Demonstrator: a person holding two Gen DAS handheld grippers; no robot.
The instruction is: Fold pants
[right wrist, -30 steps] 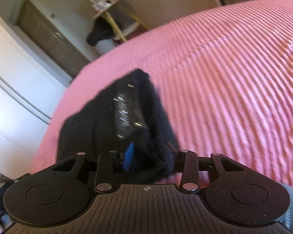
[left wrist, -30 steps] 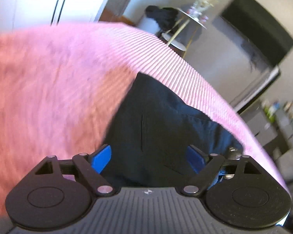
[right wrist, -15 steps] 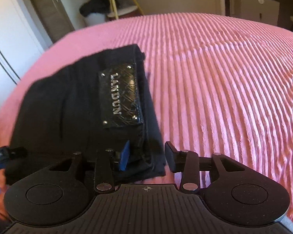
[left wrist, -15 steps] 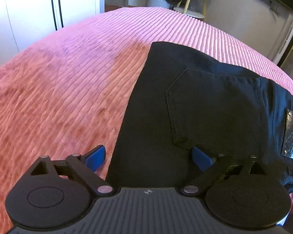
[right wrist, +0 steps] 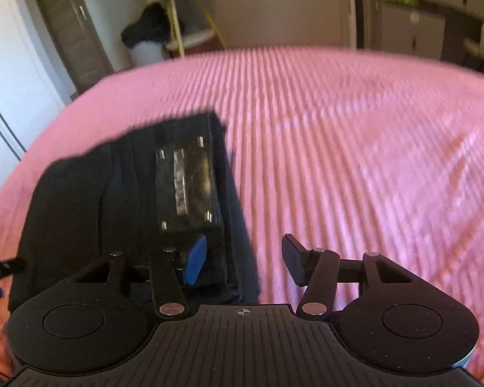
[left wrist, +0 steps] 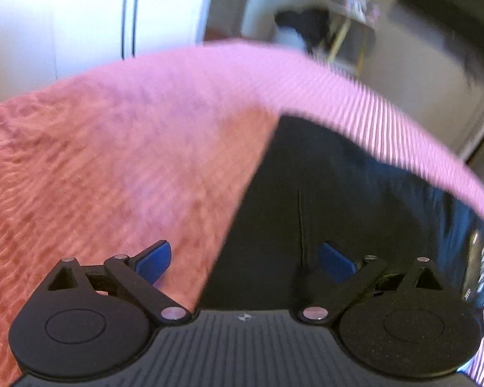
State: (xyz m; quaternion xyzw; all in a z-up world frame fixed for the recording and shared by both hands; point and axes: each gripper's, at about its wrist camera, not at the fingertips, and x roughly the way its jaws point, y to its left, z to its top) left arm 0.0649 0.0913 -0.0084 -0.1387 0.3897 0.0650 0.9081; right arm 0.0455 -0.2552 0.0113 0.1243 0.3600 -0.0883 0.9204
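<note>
A pair of black pants (left wrist: 332,200), folded into a compact stack, lies on a pink ribbed bedspread (left wrist: 119,148). In the left wrist view, which is blurred, the left gripper (left wrist: 245,259) hangs over the near left edge of the stack with its jaws opening, spread wide: the left blue pad sits over bare pink cloth at about 8 o'clock, the right blue pad over black fabric at about 5 o'clock, and neither presses on the pants. The fabric's left edge runs between them. In the right wrist view, the right gripper (right wrist: 243,258) straddles the right edge of the stack, its jaws opening to a middling gap: the left blue pad lies over the black waistband at 6 o'clock, and the right finger stands over the bedspread at about 5 o'clock, clear of the cloth. A shiny black brand patch (right wrist: 185,187) with small metal rivets shows on the pants, just beyond the left pad. Beyond the bed, at 11 o'clock, a small round side table (right wrist: 180,16) stands beside a white bin draped with dark clothing (right wrist: 145,37).
</note>
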